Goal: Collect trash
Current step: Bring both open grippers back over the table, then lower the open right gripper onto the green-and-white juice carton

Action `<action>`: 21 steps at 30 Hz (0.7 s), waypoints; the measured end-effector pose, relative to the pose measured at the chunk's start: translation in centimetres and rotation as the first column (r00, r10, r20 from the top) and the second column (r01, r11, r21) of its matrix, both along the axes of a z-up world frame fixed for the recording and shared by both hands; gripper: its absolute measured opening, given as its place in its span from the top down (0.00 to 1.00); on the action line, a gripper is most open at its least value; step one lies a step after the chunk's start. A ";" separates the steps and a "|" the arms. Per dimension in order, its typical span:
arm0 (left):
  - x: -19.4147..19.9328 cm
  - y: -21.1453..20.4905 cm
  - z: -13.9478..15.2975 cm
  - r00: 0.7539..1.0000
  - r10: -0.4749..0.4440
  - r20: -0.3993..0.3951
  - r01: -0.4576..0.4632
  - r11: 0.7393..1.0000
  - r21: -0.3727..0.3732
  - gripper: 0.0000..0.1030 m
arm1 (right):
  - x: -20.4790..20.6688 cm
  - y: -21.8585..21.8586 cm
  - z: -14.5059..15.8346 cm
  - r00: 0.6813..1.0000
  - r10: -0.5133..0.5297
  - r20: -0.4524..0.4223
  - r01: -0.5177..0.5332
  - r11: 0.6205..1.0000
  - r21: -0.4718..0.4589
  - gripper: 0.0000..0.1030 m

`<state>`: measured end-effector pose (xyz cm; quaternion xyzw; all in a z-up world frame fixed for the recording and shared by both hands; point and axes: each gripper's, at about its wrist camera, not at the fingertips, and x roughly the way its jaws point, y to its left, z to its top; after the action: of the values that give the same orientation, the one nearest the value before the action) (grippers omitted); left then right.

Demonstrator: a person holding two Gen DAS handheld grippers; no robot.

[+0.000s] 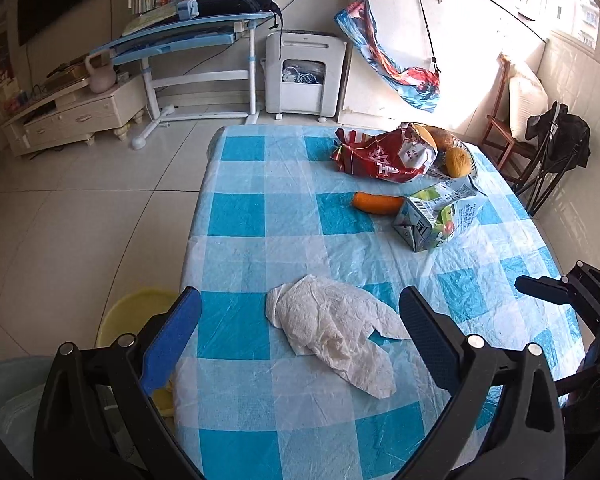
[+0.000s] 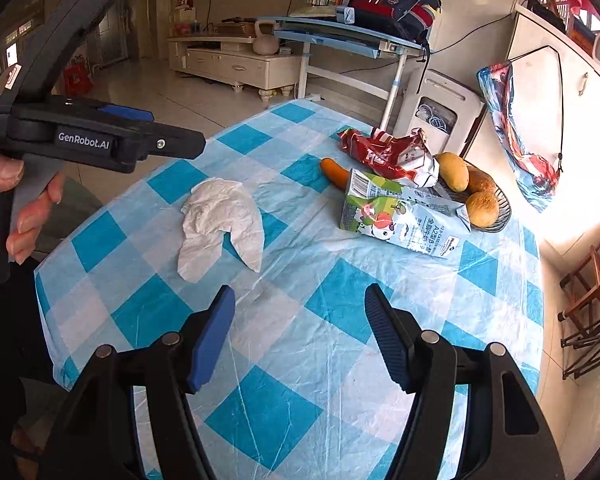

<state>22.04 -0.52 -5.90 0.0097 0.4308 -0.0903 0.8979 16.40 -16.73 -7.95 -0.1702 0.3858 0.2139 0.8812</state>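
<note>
A crumpled white tissue [image 1: 336, 332] lies on the blue-checked tablecloth [image 1: 260, 216], between the tips of my open, empty left gripper [image 1: 300, 312]. It also shows in the right wrist view [image 2: 220, 220]. A flattened milk carton [image 1: 436, 216] [image 2: 404, 220] and a red snack wrapper [image 1: 384, 156] [image 2: 388, 152] lie farther back. My right gripper [image 2: 300, 312] is open and empty above bare cloth, nearer than the carton. The left gripper's body [image 2: 100, 136] shows at the left of the right wrist view.
A carrot [image 1: 378, 203] lies beside the carton. A wire basket [image 2: 500, 216] of mangoes [image 2: 454, 170] stands at the table's far right. A yellow basin [image 1: 128, 316] sits on the floor left of the table. A chair [image 1: 504, 136] stands at the right.
</note>
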 end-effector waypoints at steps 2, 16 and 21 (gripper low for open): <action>0.2 -0.6 -0.3 1.000 -0.019 -0.011 0.019 1.000 0.012 0.07 | 0.8 0.4 -0.1 0.999 0.041 0.033 -0.039 0.997 -0.070 0.35; 1.7 -1.1 -1.2 0.997 -0.053 -0.061 0.056 0.997 0.043 0.07 | 10.0 1.2 -2.5 0.954 0.300 0.027 -0.264 0.877 -0.402 0.28; 2.5 -1.6 -1.6 0.994 -0.068 -0.080 0.073 0.996 0.057 0.07 | 13.1 1.5 -3.0 0.939 0.338 -0.058 -0.334 0.862 -0.381 0.28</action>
<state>24.52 -2.12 -7.48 0.0483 0.4676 -0.1094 0.8758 29.54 -15.19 -10.91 -0.4057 0.3802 0.2830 0.7815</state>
